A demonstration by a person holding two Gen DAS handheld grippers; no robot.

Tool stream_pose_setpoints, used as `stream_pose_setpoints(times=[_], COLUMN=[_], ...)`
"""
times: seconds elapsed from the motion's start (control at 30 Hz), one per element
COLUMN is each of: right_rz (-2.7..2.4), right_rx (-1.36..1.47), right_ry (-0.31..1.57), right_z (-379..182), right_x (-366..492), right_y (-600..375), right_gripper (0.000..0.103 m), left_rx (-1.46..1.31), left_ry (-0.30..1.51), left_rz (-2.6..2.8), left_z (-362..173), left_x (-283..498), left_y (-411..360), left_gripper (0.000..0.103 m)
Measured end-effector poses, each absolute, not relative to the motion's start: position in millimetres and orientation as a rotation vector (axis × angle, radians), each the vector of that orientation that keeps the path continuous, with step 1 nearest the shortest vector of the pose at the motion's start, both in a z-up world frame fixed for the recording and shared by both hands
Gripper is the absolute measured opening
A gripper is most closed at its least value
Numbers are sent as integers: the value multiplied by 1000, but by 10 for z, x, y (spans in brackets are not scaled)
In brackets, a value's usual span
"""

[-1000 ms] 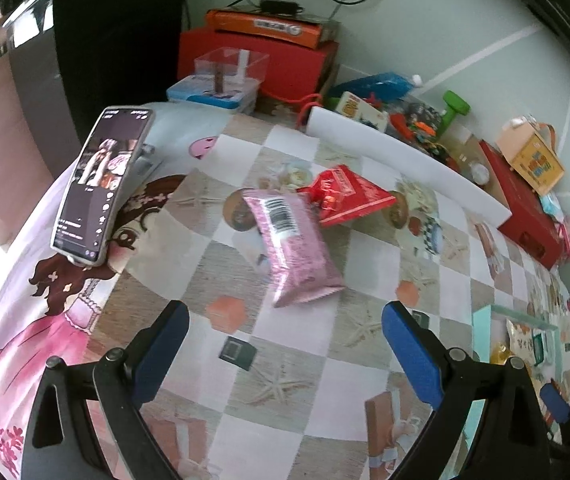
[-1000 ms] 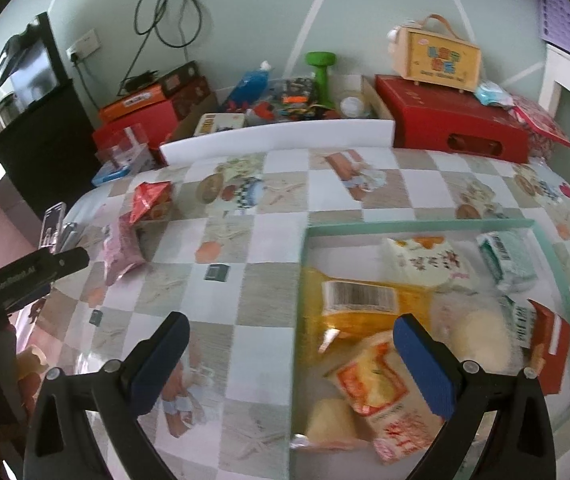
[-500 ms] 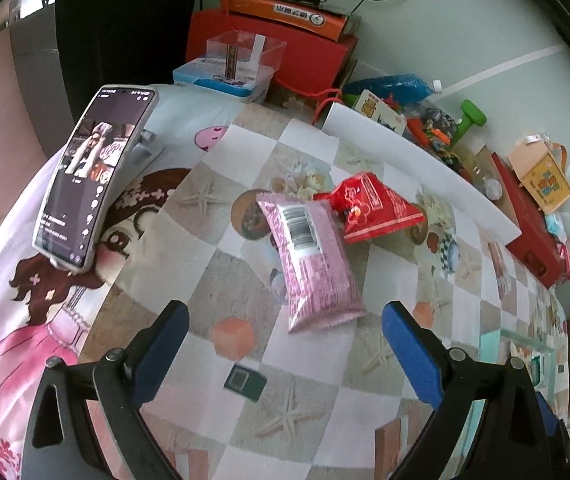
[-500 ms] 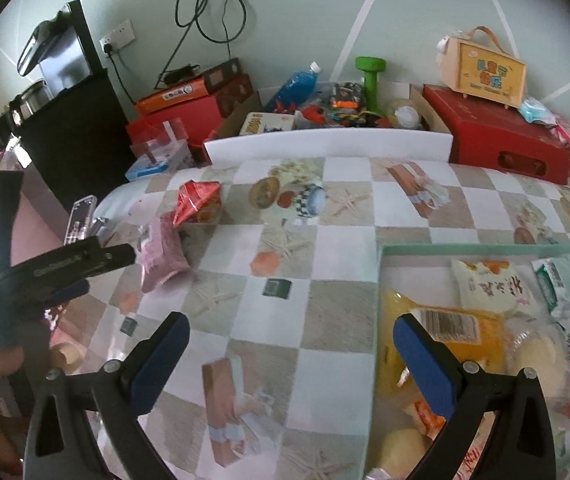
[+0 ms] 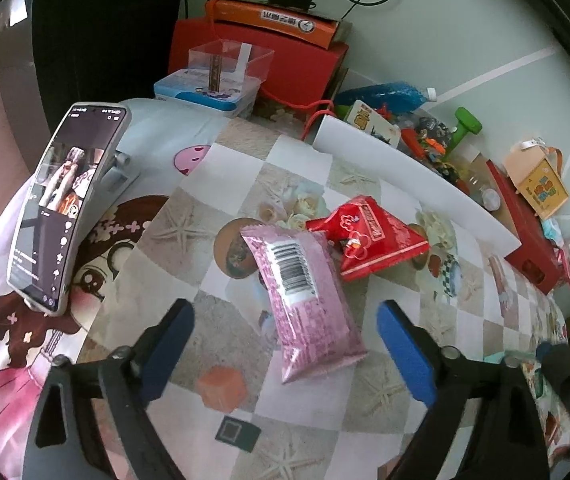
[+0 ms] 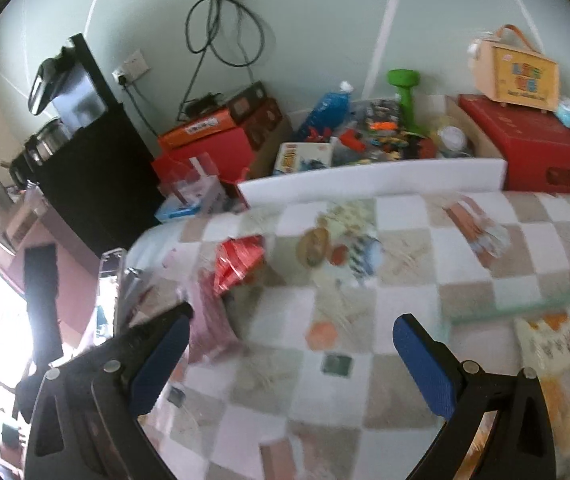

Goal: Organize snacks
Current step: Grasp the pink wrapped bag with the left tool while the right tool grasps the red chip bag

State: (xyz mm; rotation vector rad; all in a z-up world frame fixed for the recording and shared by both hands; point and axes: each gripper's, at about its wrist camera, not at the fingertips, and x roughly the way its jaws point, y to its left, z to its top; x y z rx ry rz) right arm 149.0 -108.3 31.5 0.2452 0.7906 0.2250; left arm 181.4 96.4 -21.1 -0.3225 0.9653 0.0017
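left wrist view looks down on a checked tablecloth printed with starfish and parcels. the left gripper is spread and its jaws are closing, the near end of a pink snack packet lying between the blue pads without either pad touching it. the packet lies lengthwise on the cloth, barcode label facing up; the printing on it is too small to read. a red snack packet rests just beyond it, touching its far end, with white lettering and a flower outline i cannot make out. to the left a phone leans on a stand, screen lit, text illegible. against the wall sits an orange box with chinese characters and a clock logo, stacked on a red box.

right wrist view is blurred with motion. the right gripper is spread wide with nothing between its fingers, hanging over bare cloth. the red packet shows at, the pink one smeared beside the left finger. at the right edge a clear green-rimmed bin holds other snacks, an orange-and-white packet among them, its writing unreadable. a small yellow case with coloured lettering stands on a red box by the wall.
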Motion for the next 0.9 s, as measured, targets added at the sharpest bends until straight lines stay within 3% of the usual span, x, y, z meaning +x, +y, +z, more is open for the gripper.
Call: stream_pose_setpoints(times=[0.17,0.5,0.9], right_rz=[303,403,397], right_rx=[241,332,330], right_ry=[818,929,1009], right_z=[278,-2,-312], right_x=[1801,2437,2770], right_y=[-896,-685,-507], right_gripper=[102,90,80], left_rx=[-342,-343,-365], left_ry=[961,973,1007], left_rz=[-14,-50,-47], left_z=[-250,-325,-469], left_x=[1898,2020,2112], left_y=[992,918,960], left_gripper=[84,70,66])
